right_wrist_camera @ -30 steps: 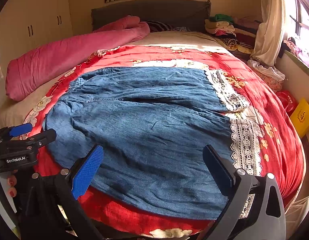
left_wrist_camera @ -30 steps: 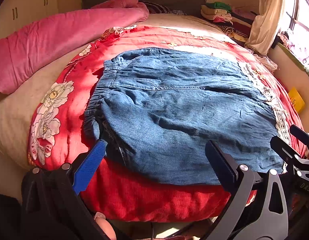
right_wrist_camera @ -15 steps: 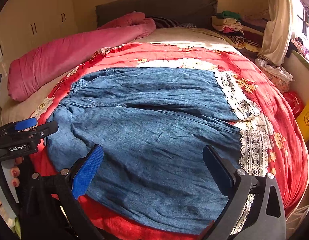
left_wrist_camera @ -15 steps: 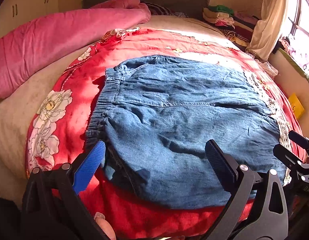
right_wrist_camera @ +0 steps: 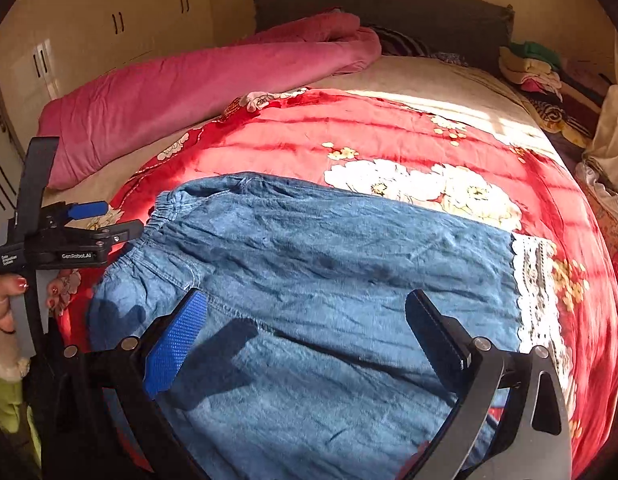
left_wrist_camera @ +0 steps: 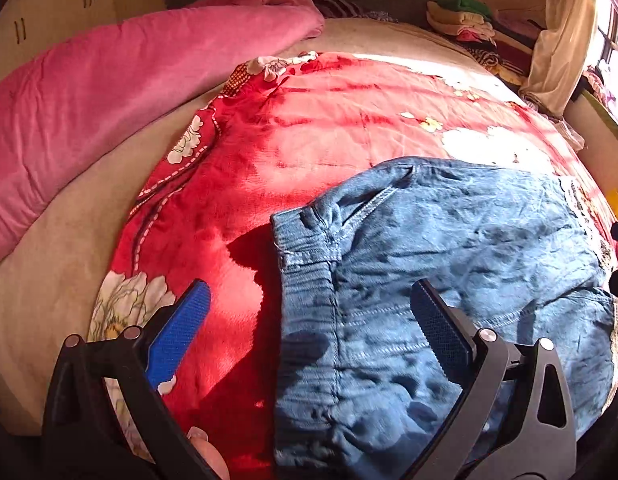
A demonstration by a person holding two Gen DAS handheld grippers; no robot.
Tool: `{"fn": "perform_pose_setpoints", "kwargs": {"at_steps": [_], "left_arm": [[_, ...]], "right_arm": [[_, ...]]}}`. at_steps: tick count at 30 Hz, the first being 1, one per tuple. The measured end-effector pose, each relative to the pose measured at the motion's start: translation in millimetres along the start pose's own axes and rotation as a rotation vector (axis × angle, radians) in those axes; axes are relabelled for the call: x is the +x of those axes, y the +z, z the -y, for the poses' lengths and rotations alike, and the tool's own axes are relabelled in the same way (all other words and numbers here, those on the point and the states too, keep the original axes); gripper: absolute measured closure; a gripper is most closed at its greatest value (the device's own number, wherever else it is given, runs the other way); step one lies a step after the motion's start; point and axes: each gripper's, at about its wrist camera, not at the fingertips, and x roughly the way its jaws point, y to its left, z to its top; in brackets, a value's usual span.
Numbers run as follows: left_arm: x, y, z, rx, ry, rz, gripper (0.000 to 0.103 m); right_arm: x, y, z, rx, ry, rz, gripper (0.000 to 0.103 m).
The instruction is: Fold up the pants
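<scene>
Blue denim pants [right_wrist_camera: 329,280] with a white lace hem [right_wrist_camera: 533,280] lie spread flat on a red floral blanket [right_wrist_camera: 389,136] on the bed. Their elastic waistband [left_wrist_camera: 305,248] is at the left. My left gripper [left_wrist_camera: 305,308] is open and empty, hovering over the waistband end; it also shows in the right wrist view [right_wrist_camera: 97,220]. My right gripper [right_wrist_camera: 305,320] is open and empty, hovering over the middle of the pants.
A rolled pink quilt [left_wrist_camera: 109,92] lies along the bed's left side. Folded clothes [right_wrist_camera: 529,64] are stacked at the far right by the headboard [right_wrist_camera: 389,4]. A curtain [left_wrist_camera: 557,40] and window are on the right, wardrobe doors [right_wrist_camera: 109,28] on the left.
Both grippers have moved forward and lower over the pants. The left one has swung left toward the waistband. Both stay open.
</scene>
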Motion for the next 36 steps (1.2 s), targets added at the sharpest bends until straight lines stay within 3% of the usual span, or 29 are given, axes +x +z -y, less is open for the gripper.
{"fn": "perform_pose_setpoints", "kwargs": {"at_steps": [4, 10, 13, 15, 17, 22, 27, 28, 29, 30, 32, 33, 36], "left_arm": [[28, 21, -6, 0.040, -0.030, 0.000, 0.010], [60, 41, 4, 0.131, -0.104, -0.010, 0.033], [74, 44, 7, 0.156, -0.138, -0.035, 0.057], [81, 45, 8, 0.173, -0.148, -0.039, 0.085], [84, 46, 7, 0.172, -0.182, -0.037, 0.096], [62, 50, 1, 0.149, -0.271, 0.041, 0.100], [40, 50, 0, 0.169, -0.300, 0.084, 0.100], [37, 50, 1, 0.170, -0.306, 0.090, 0.100], [34, 50, 1, 0.170, -0.313, 0.094, 0.100], [33, 50, 2, 0.170, -0.318, 0.094, 0.100], [31, 49, 3, 0.177, -0.303, 0.094, 0.100], [29, 48, 4, 0.180, -0.301, 0.098, 0.100], [24, 45, 3, 0.176, -0.306, 0.103, 0.100]], "right_arm": [[35, 28, 8, -0.069, 0.003, -0.047, 0.004], [81, 55, 15, -0.136, 0.026, -0.103, 0.004], [105, 67, 16, -0.168, 0.018, -0.136, 0.004], [119, 73, 16, -0.181, 0.028, -0.152, 0.004], [131, 78, 16, -0.196, 0.026, -0.160, 0.004], [153, 87, 8, -0.262, 0.053, -0.176, 0.004], [164, 89, -5, -0.375, 0.045, -0.178, 0.009], [166, 88, -6, -0.383, 0.052, -0.187, 0.028], [166, 88, -6, -0.381, 0.065, -0.198, 0.055], [164, 86, -6, -0.370, 0.089, -0.205, 0.061], [153, 82, -6, -0.357, 0.118, -0.189, 0.086], [145, 79, -7, -0.350, 0.119, -0.176, 0.091], [121, 73, -3, -0.290, 0.129, -0.141, 0.095]]}}
